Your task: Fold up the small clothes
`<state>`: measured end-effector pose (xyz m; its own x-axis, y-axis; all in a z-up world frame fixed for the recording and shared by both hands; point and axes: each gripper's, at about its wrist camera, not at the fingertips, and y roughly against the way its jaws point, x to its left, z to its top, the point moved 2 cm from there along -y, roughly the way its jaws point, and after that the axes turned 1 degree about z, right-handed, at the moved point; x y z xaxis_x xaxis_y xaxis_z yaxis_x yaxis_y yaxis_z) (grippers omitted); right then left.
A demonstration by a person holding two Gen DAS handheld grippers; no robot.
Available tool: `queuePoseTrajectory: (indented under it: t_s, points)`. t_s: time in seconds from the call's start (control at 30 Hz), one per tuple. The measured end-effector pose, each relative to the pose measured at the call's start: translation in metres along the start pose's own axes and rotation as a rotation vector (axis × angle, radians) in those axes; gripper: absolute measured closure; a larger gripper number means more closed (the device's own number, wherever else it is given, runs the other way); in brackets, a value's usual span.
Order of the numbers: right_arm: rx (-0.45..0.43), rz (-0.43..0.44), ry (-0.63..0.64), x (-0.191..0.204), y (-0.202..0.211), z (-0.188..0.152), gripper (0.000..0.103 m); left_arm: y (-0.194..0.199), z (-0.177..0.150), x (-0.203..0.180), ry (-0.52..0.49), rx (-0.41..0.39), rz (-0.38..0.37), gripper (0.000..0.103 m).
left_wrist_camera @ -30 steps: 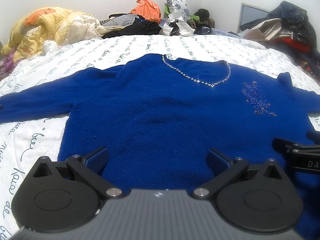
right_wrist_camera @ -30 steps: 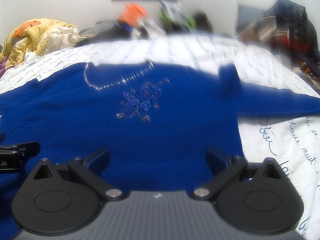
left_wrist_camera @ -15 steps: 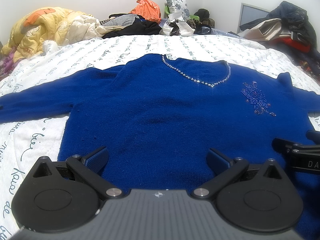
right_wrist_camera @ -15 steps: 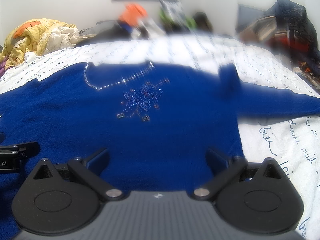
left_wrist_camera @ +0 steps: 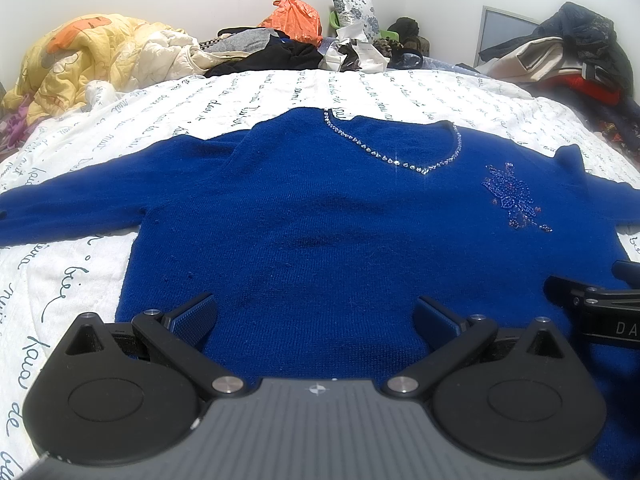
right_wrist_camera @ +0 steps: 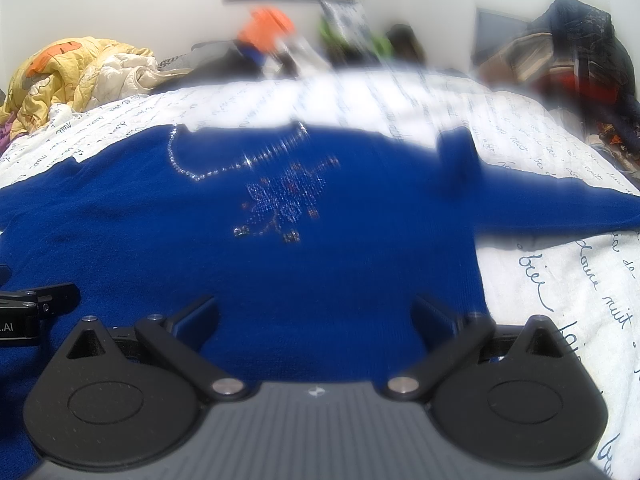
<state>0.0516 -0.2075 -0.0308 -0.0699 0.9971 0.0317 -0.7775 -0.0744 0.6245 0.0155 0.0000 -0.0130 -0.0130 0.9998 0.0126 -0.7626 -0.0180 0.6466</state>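
Observation:
A royal blue knit sweater (left_wrist_camera: pixel 320 216) lies flat, face up, on the bed, sleeves spread to both sides. It has a rhinestone neckline (left_wrist_camera: pixel 392 156) and a beaded flower motif (left_wrist_camera: pixel 512 200). It also shows in the right wrist view (right_wrist_camera: pixel 280 272), partly blurred. My left gripper (left_wrist_camera: pixel 316 316) is open and empty over the left part of the hem. My right gripper (right_wrist_camera: pixel 316 316) is open and empty over the right part of the hem. Each gripper's side shows at the edge of the other's view.
The bed has a white cover with script print (left_wrist_camera: pixel 68 280). A yellow quilt (left_wrist_camera: pixel 80 60) is heaped at the far left. Clothes and an orange bag (left_wrist_camera: pixel 296 20) lie along the headboard. More clothes (left_wrist_camera: pixel 568 64) are piled at the far right.

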Motion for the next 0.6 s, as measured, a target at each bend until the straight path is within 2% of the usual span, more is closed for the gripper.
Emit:
queuePoseTrajectory:
  t_s: [0.53, 0.6]
  points:
    - [0.004, 0.002, 0.002, -0.0003, -0.0001, 0.0006, 0.0, -0.0006, -0.0006, -0.0032, -0.004, -0.002, 0.015, 0.0]
    - [0.039, 0.054, 0.009, -0.0061, 0.0012, 0.0059, 0.0, 0.0012, -0.0005, -0.0017, -0.003, -0.001, 0.012, 0.0]
